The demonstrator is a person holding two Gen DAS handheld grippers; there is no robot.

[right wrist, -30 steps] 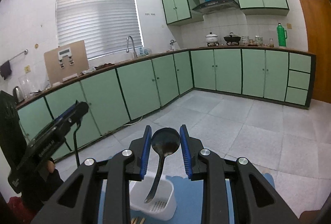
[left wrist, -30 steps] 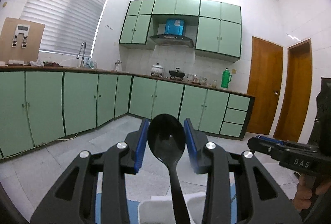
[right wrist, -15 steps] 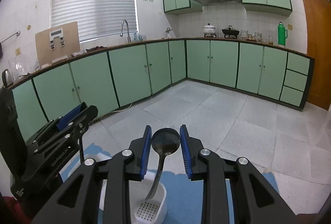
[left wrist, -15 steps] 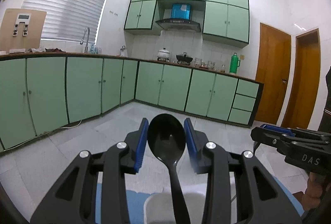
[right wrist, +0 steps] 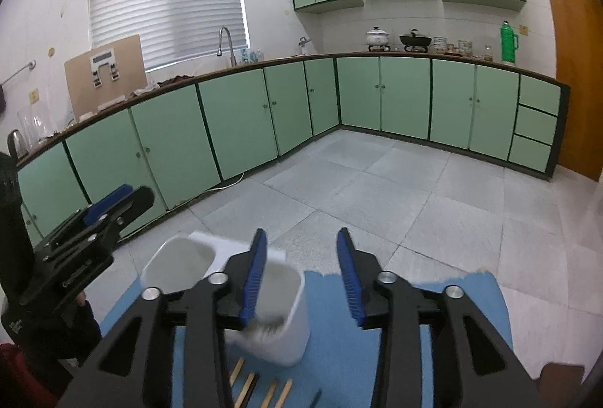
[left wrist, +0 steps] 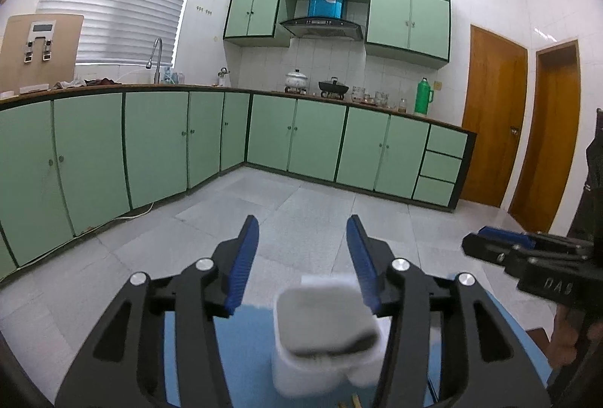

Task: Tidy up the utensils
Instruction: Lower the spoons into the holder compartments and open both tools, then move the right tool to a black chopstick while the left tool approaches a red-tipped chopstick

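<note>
Two grippers were in view: the left gripper [left wrist: 303,257] and the right gripper [right wrist: 301,272], each with two blue-padded fingers. One white utensil holder [right wrist: 264,298] stood on one blue mat [right wrist: 377,332], and it showed two compartments from the right wrist view. At least four wooden sticks [right wrist: 260,389] lay on the mat just before the holder; their lower ends were cut off, so the full count could not be told. On the far counter stood one white pot [left wrist: 297,78], one black wok [left wrist: 333,87], one green thermos [left wrist: 424,97] and one tap [left wrist: 155,59]. Two wooden doors [left wrist: 493,129] were seen from the left wrist.
</note>
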